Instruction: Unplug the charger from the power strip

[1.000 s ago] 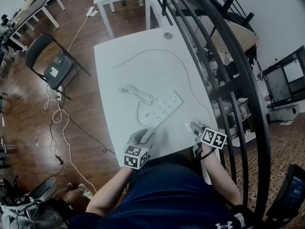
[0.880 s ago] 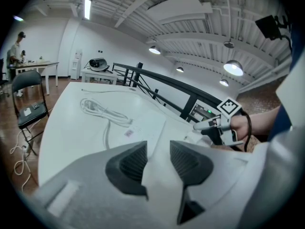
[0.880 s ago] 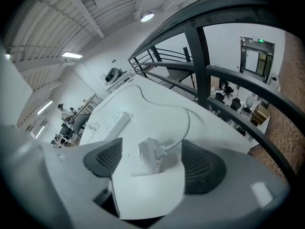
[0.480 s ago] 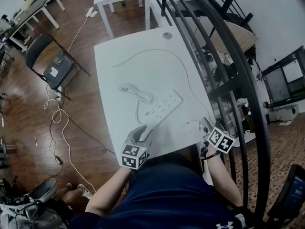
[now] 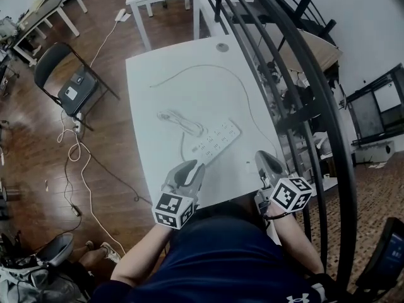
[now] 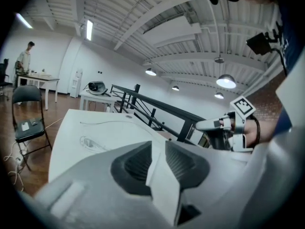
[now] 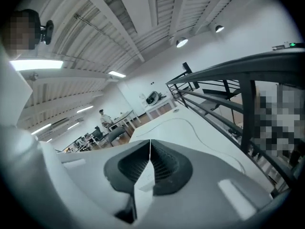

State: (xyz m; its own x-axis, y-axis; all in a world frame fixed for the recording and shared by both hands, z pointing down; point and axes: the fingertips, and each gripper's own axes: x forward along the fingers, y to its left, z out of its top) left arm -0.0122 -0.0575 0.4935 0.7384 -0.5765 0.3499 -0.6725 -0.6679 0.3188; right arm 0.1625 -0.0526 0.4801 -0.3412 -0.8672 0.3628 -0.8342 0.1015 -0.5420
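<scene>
Above white table (image 5: 189, 87), left gripper (image 5: 192, 167) empty, jaws closing; right gripper (image 5: 261, 158) closed, empty.

one power strip (image 5: 216, 142), two grippers (image 5: 193, 170) (image 5: 261, 159)

Railing (image 7: 247, 113) hems the table's (image 5: 189, 93) right edge — left side open.

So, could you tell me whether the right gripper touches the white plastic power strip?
Apart. The head view shows bare white table between the right gripper and the white power strip; its jaws are shut, empty.
</scene>
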